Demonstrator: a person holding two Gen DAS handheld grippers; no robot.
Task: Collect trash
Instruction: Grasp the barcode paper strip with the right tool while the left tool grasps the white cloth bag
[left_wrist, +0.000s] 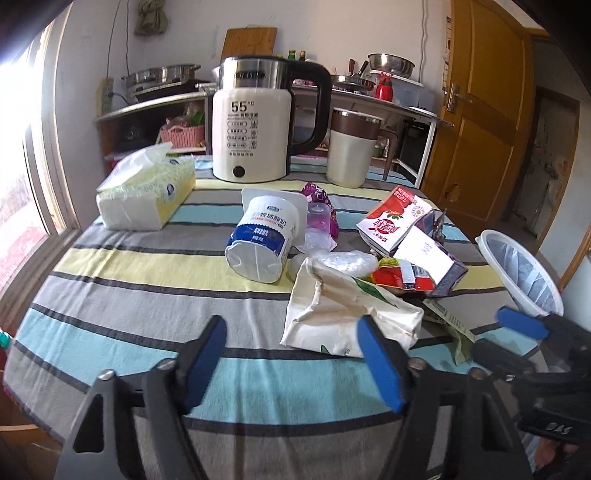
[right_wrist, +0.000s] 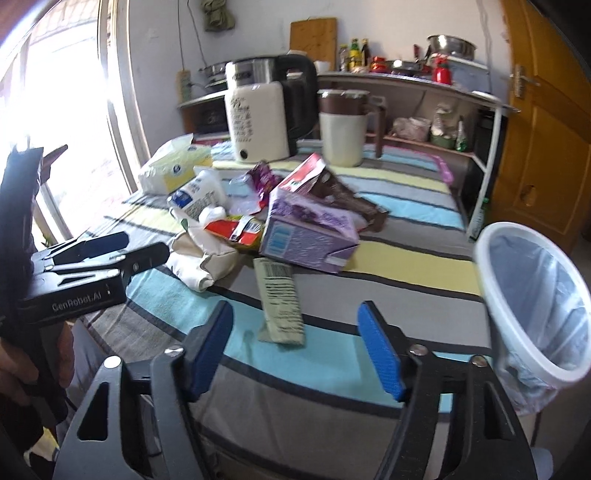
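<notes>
On the striped worktop (left_wrist: 110, 266) litter lies heaped beside a lined bin (right_wrist: 535, 306); both the left gripper (left_wrist: 291, 362) and right gripper (right_wrist: 295, 350) hover apart, empty. This looks like the approach step; next, one must close on a piece, perhaps the flat wrapper (right_wrist: 279, 299).

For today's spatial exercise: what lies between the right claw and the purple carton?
A flat pale-green wrapper with a barcode lies on the striped cloth between the right claw and the purple carton, in the right wrist view.

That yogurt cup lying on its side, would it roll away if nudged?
The yogurt cup would probably roll in a curve, since it tapers. Its wide square lid flange would likely stop it soon. It looks like thin plastic, probably empty and light, so it may dent if squeezed.
</notes>
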